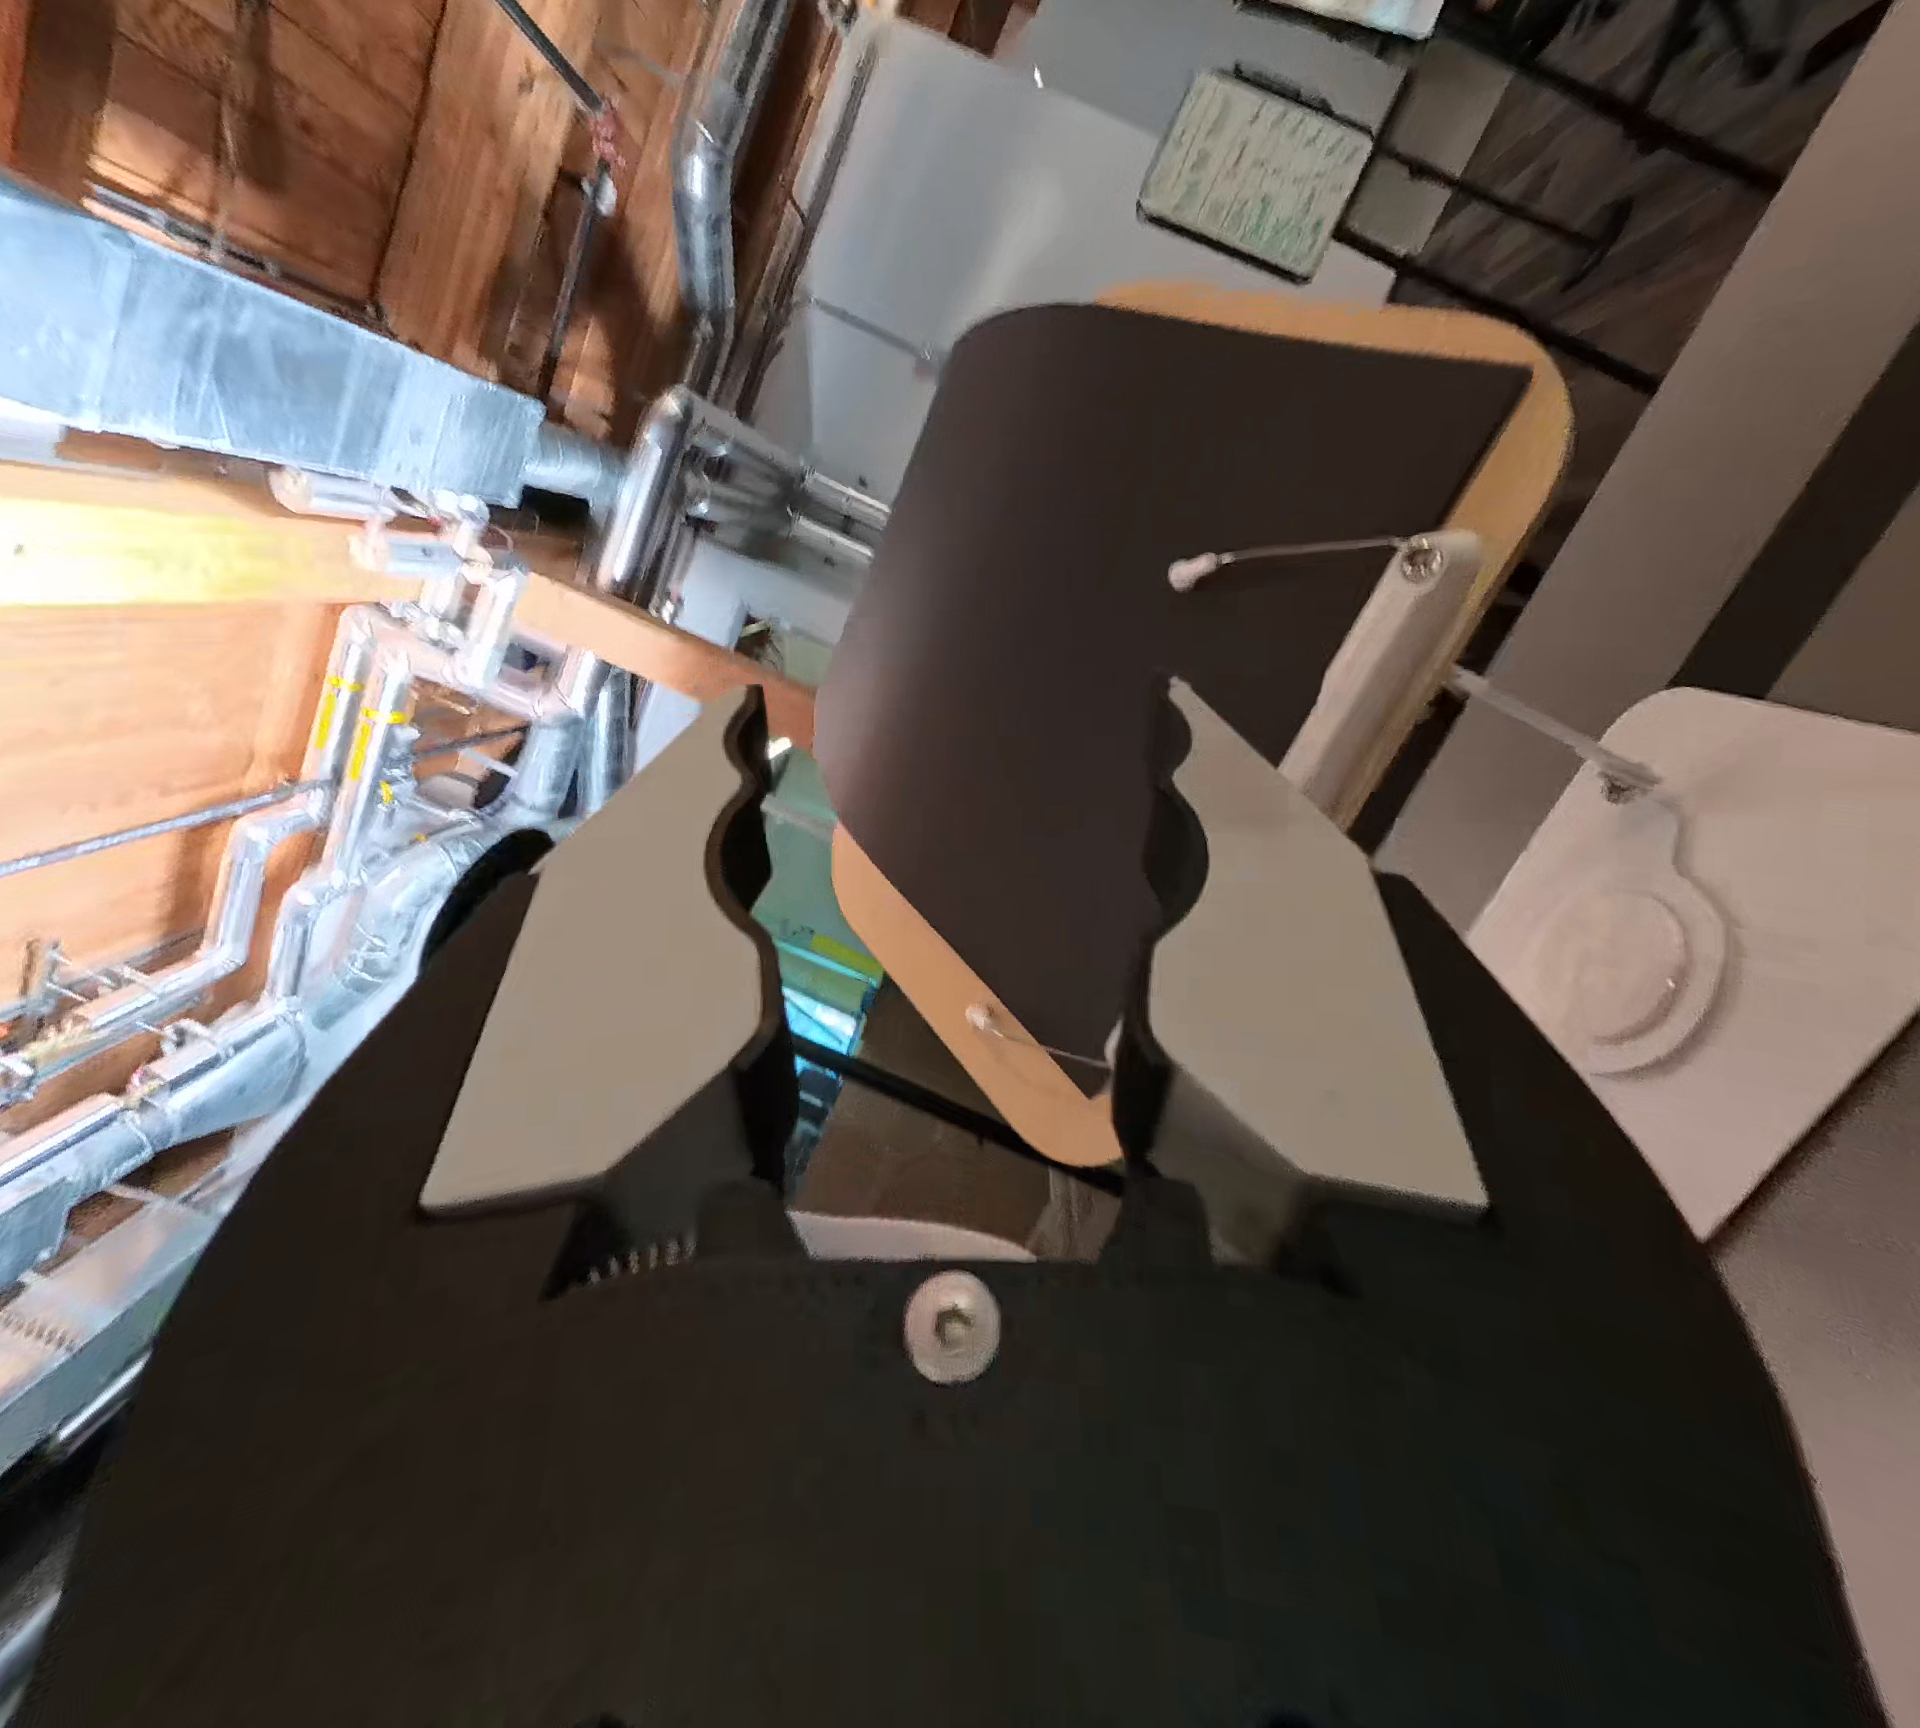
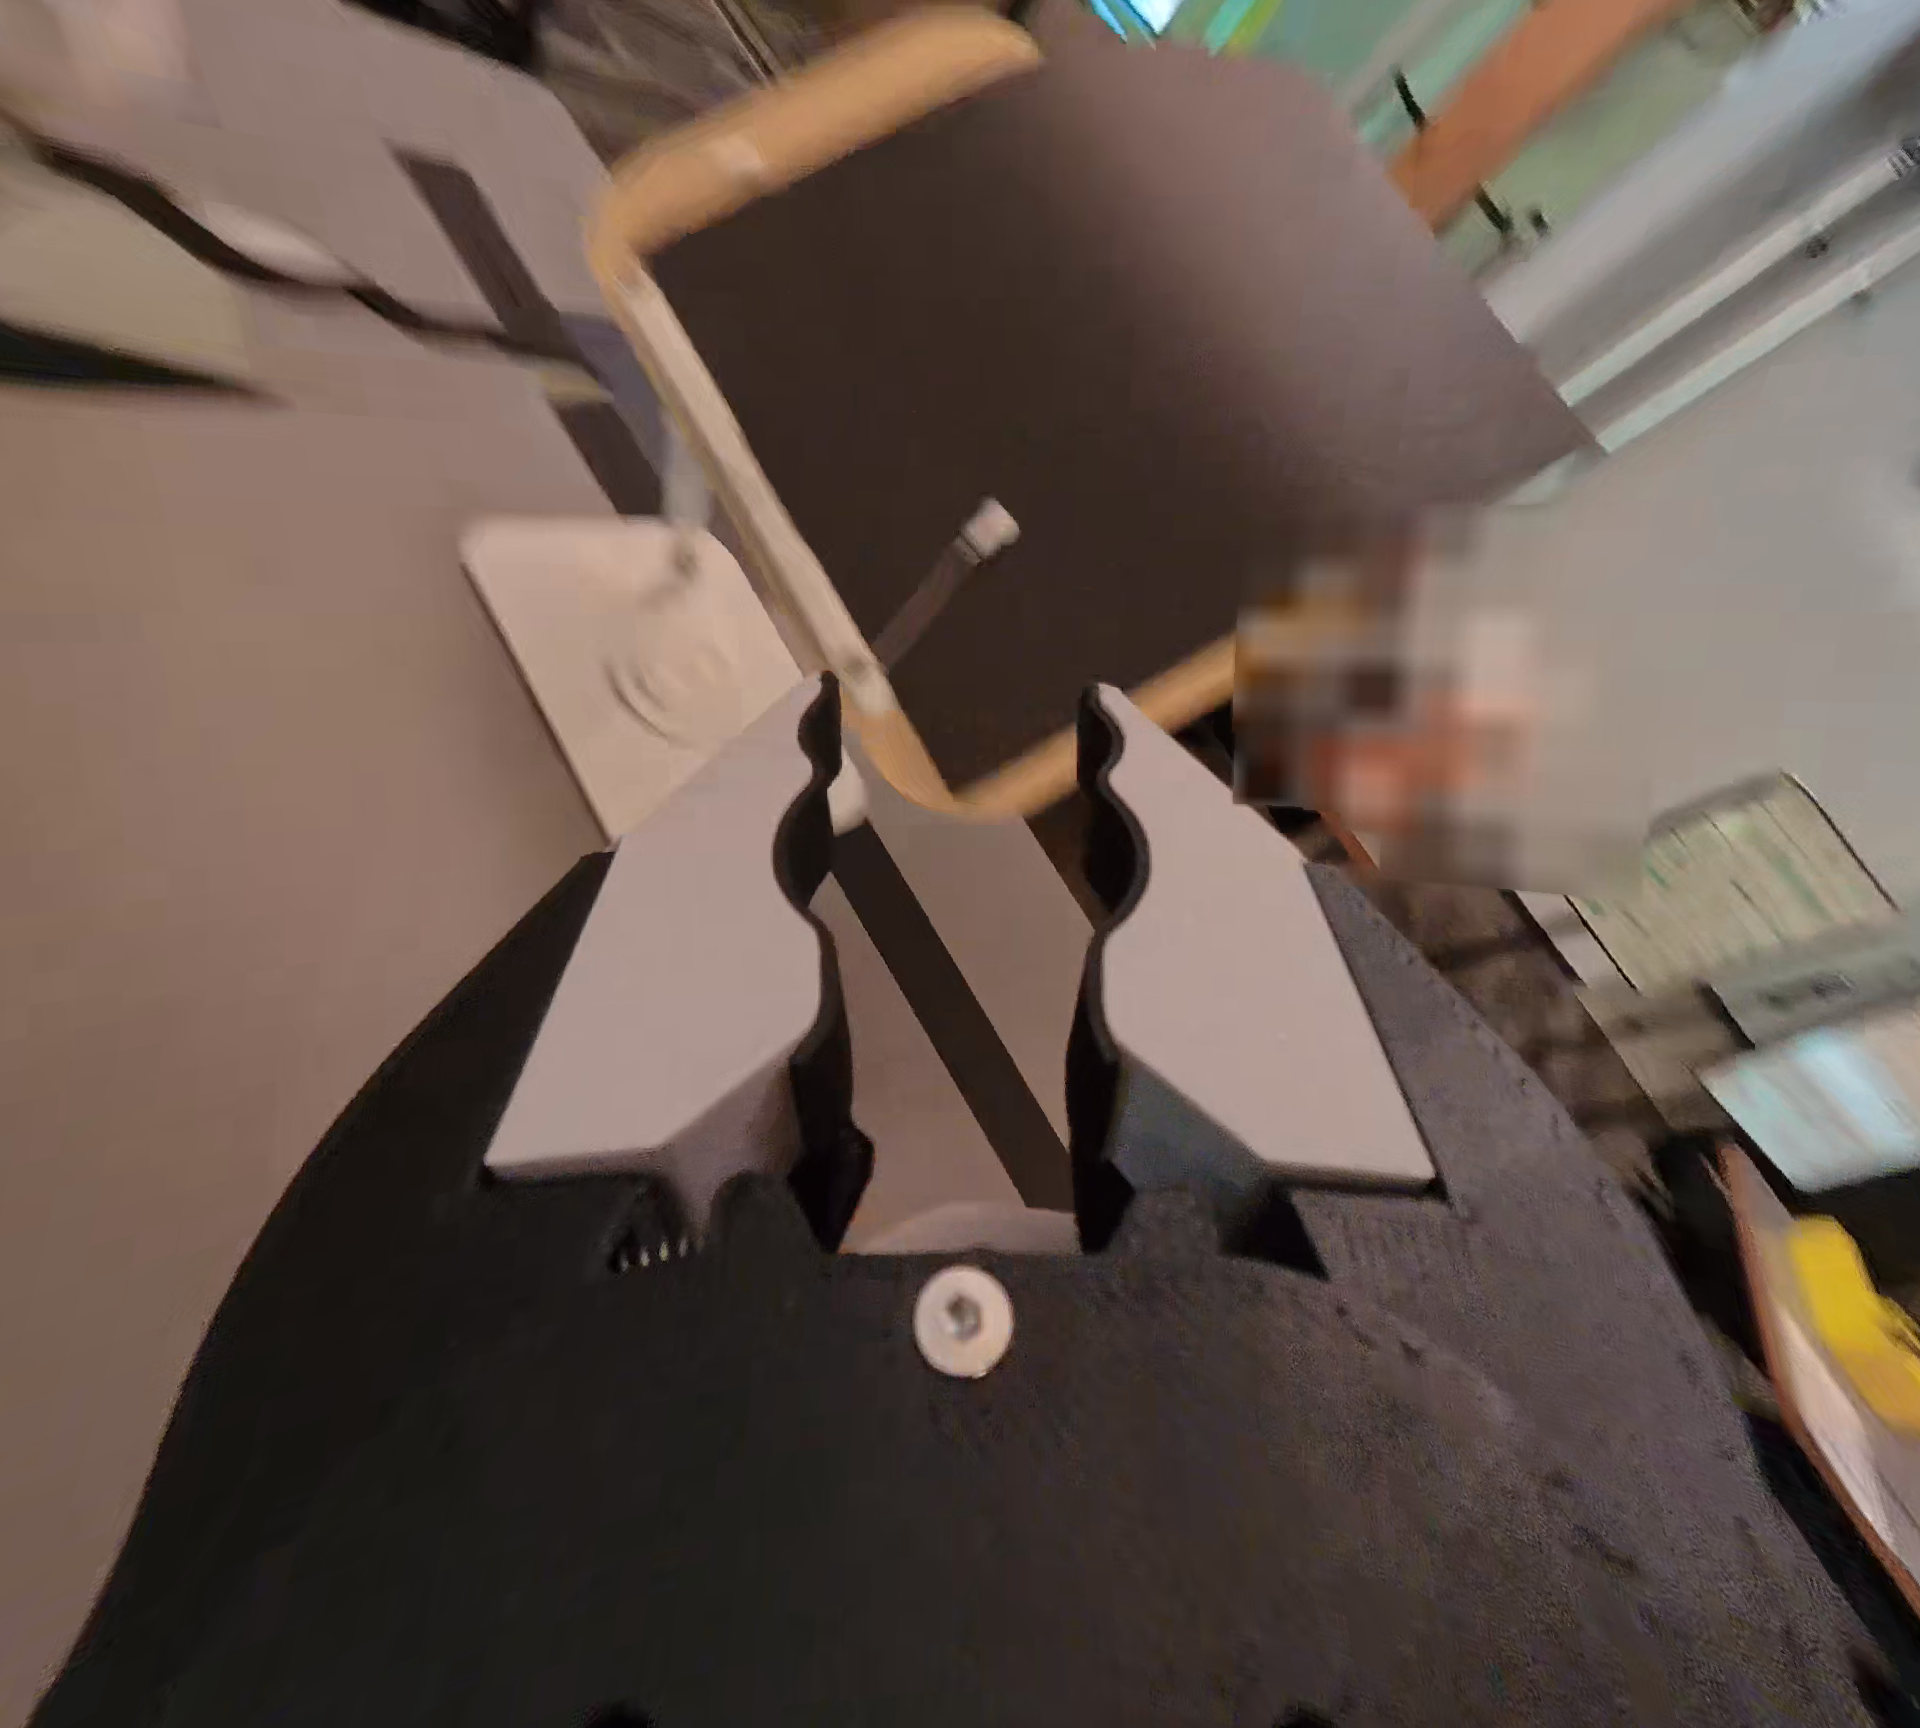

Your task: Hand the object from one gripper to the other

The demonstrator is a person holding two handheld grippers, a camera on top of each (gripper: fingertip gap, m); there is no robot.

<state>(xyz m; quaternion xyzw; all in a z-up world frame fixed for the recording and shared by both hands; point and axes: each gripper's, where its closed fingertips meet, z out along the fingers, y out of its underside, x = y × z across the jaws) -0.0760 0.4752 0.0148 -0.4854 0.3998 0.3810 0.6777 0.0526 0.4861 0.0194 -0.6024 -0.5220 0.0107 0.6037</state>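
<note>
Wood ceiling (image 1: pixel 260 120), metal ducts (image 1: pixel 260 369); grey wall (image 2: pixel 208 639); both views blurred.

A board (image 1: pixel 1039 618) stands ahead of the left hand-held gripper (image 1: pixel 961 733) — its near corner between the fingers — with ceiling pipes (image 1: pixel 707 151) behind.

A matt black board (image 1: pixel 1049 639) with a pale wood-like rim, matt grey finger pads (image 2: pixel 675 982), shiny metal ducts (image 1: pixel 312 390) left of frame, wooden ceiling planks (image 1: pixel 208 16) upper left.
</note>
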